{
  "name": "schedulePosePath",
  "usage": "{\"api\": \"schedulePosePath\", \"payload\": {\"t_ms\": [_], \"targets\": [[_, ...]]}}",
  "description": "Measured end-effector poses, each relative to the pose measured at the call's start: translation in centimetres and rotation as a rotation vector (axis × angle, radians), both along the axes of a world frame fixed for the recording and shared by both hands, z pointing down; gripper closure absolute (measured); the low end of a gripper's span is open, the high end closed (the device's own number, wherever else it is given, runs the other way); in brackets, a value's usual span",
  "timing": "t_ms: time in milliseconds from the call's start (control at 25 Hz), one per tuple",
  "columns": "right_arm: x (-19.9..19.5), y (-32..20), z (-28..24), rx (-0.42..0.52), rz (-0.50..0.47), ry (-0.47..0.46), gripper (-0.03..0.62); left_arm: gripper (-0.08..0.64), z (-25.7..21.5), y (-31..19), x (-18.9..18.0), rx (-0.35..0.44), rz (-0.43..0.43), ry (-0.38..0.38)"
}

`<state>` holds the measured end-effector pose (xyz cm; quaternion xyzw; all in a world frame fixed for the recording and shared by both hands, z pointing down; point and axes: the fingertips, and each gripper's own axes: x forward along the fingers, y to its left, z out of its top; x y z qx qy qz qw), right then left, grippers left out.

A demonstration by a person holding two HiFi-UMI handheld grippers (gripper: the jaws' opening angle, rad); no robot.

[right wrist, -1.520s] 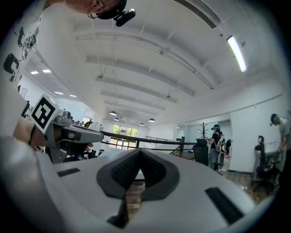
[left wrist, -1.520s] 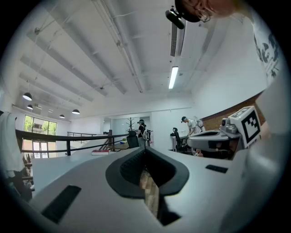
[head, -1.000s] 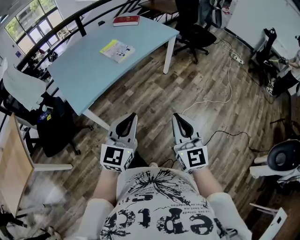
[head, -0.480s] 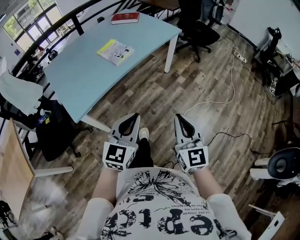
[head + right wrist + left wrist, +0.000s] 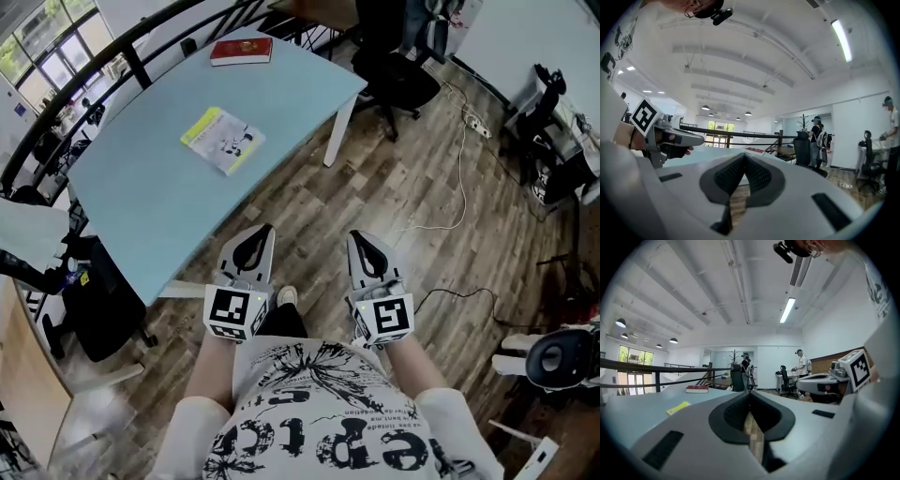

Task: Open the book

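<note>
A closed book with a yellow and white cover lies flat on the light blue table; it shows as a yellow strip in the left gripper view. A red book lies at the table's far end, also seen in the left gripper view. My left gripper is shut and empty, held level beside the table's near edge, well short of the book. My right gripper is beside it over the wooden floor, also shut with nothing in it.
A black office chair stands past the table's right corner. A white cable trails over the floor on the right. Another black chair stands at the table's left. People stand far off at desks.
The table and both books have come closer and lower in the head view as I walked toward them. Both grippers stay side by side and shut.
</note>
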<state>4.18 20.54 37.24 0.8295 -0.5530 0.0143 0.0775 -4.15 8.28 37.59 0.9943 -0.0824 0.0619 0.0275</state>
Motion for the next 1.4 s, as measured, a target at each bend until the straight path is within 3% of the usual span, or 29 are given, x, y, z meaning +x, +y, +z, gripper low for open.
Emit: {"api": "schedulePosePath", "payload": {"t_ms": [320, 520, 800, 1200, 1400], "targets": [[8.6, -13.5, -0.1, 0.014, -0.041, 0.048, 0.581, 0.538, -0.9, -13.3, 8.2, 0.049, -0.04, 0.032], [11.8, -19.6, 0.0, 0.002, -0.081, 0.024, 0.581, 0.538, -0.6, -18.6, 10.4, 0.04, -0.085, 0.015], [14.8, -27.3, 2.4, -0.023, -0.214, -0.055, 0.581, 0.538, 2.3, -24.1, 12.5, 0.028, -0.181, -0.041], [20.6, -35.6, 3.9, -0.023, -0.529, -0.071, 0.581, 0.538, 4.9, -28.4, 16.3, 0.01, -0.48, -0.085], [22.8, -40.1, 3.6, -0.047, -0.714, -0.082, 0.581, 0.538, 5.8, -30.5, 16.5, -0.043, -0.703, -0.098]]}}
